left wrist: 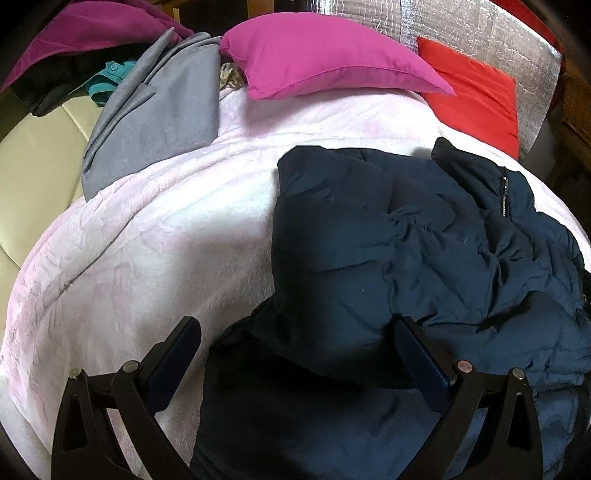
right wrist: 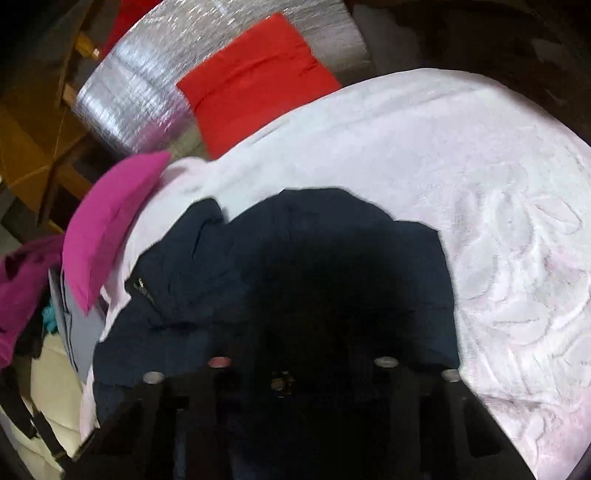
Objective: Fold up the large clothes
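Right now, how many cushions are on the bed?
2: a magenta cushion at the head, a red cushion beside it against the silver panel. Others may be hidden.

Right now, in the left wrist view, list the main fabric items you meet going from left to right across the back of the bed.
Grey garment → magenta pillow → red cushion.

Navy jacket (left wrist: 406,258): matt quilted cloth. Blanket (left wrist: 166,240): plush, embossed. Backing panel (left wrist: 461,22): shiny foil.

Left view sharp; right view motion-blurred, dim.
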`<action>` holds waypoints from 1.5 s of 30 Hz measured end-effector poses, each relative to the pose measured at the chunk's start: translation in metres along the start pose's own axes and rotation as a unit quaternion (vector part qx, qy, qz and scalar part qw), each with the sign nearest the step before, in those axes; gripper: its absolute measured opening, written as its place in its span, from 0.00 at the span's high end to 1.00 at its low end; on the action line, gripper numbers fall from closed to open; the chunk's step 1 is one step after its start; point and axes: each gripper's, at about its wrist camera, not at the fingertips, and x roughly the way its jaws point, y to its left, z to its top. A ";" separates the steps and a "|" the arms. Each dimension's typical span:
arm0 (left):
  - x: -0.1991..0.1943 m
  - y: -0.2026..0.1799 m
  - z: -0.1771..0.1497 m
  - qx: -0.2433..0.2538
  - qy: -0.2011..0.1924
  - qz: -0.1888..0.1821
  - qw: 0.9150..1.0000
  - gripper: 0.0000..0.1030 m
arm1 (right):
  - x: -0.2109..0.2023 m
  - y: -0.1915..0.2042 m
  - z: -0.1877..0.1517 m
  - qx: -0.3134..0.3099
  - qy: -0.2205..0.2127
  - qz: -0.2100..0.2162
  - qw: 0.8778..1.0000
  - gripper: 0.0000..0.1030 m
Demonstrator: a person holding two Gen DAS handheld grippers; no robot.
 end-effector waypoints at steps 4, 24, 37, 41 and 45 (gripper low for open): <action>-0.012 0.000 0.008 0.002 -0.044 0.022 0.999 0.00 | -0.016 0.015 -0.001 -0.037 -0.043 -0.009 0.998 0.82; -0.019 0.013 0.011 -0.009 -0.014 0.002 1.000 0.00 | -0.098 0.026 -0.046 -0.067 -0.081 -0.044 0.993 0.38; 0.000 0.012 -0.001 0.007 0.041 0.001 0.999 0.00 | -0.028 0.058 -0.127 -0.124 0.077 -0.071 0.987 0.49; -0.013 0.017 0.002 -0.001 0.014 -0.008 1.000 0.00 | -0.043 0.055 -0.122 -0.107 0.071 -0.047 0.991 0.49; -0.023 0.023 0.005 -0.014 -0.009 -0.017 1.000 0.00 | -0.073 0.041 -0.116 -0.091 0.039 -0.031 0.995 0.49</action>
